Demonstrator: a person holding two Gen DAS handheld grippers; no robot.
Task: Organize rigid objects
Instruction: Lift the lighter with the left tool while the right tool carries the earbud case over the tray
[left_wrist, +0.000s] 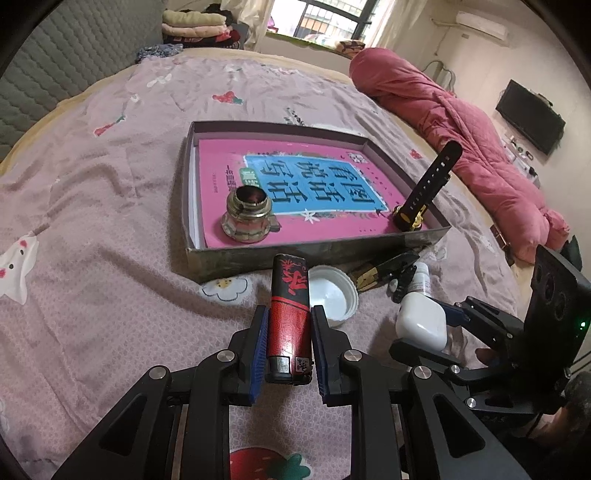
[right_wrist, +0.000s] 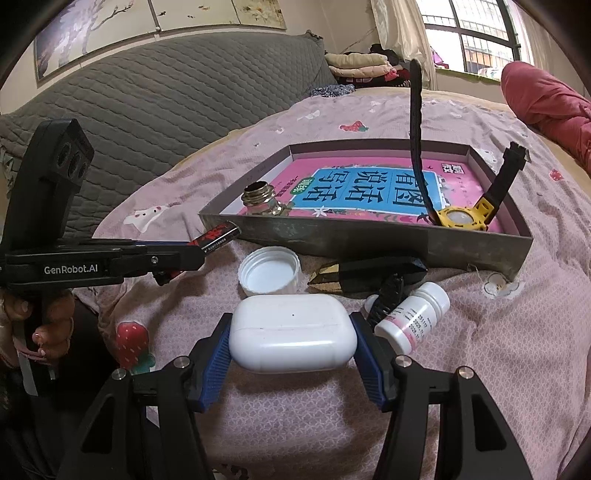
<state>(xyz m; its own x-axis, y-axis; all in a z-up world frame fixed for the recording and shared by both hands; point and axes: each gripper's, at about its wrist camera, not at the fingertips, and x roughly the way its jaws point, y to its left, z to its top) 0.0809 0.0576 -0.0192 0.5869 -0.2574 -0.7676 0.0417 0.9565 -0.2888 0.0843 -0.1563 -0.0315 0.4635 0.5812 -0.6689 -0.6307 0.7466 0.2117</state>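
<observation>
A red and black lighter (left_wrist: 290, 317) stands between the blue pads of my left gripper (left_wrist: 290, 314), which is shut on it just in front of the shallow grey box (left_wrist: 295, 254). In the right wrist view the lighter (right_wrist: 218, 238) hangs off the bed near the box's left corner. My right gripper (right_wrist: 291, 332) is shut on a white earbuds case (right_wrist: 291, 338), low over the bedsheet. The box (right_wrist: 369, 236) holds a pink book (right_wrist: 369, 184), a small glass jar (left_wrist: 247, 218) and a yellow and black watch (right_wrist: 461, 218).
A white cap (right_wrist: 269, 273), a black and gold object (right_wrist: 369, 275) and a small white pill bottle (right_wrist: 413, 317) lie on the sheet before the box. A rolled pink quilt (left_wrist: 461, 147) lies at the right. A person's hand (right_wrist: 48, 321) grips the left handle.
</observation>
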